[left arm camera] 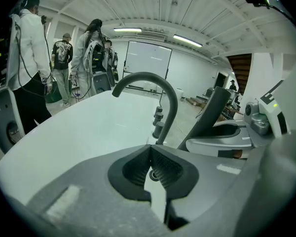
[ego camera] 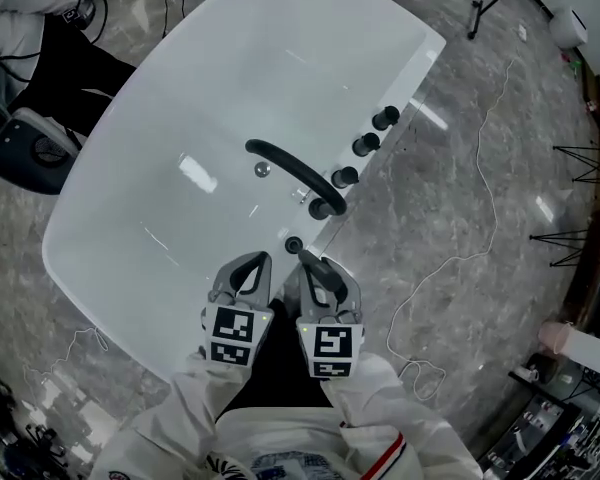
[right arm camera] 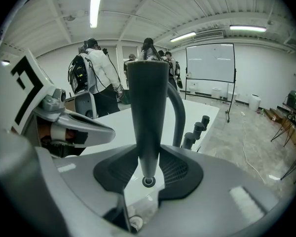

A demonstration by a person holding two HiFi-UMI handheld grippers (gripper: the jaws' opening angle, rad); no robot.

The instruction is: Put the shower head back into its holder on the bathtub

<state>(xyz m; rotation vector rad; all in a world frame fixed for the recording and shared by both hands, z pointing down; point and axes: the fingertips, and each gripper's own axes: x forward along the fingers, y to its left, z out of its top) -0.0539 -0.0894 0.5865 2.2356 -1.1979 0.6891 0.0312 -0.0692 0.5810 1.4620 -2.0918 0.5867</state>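
Left gripper view shows the left gripper [left arm camera: 149, 149] with its jaws together and nothing between them; the holder [left arm camera: 153, 175], a small dark ring on the tub [left arm camera: 79, 132] rim, sits just beyond and below its tips, and the faucet [left arm camera: 145, 75] arches further ahead. To its right, close alongside, the right gripper [right arm camera: 148, 154] is clamped on the shower head [right arm camera: 147, 98]; the pads press its narrow lower end, and the broad end stands up out of the jaws. Its tip pokes just past the jaws, directly over the holder; whether the two touch I cannot tell. The shower head looks stiff, smooth and probably slick, and light enough for one gripper. The narrow end near the tip seems the right place to hold it, since that steers the tip closely; the broad end overhead could lever it sideways in a loose grip.
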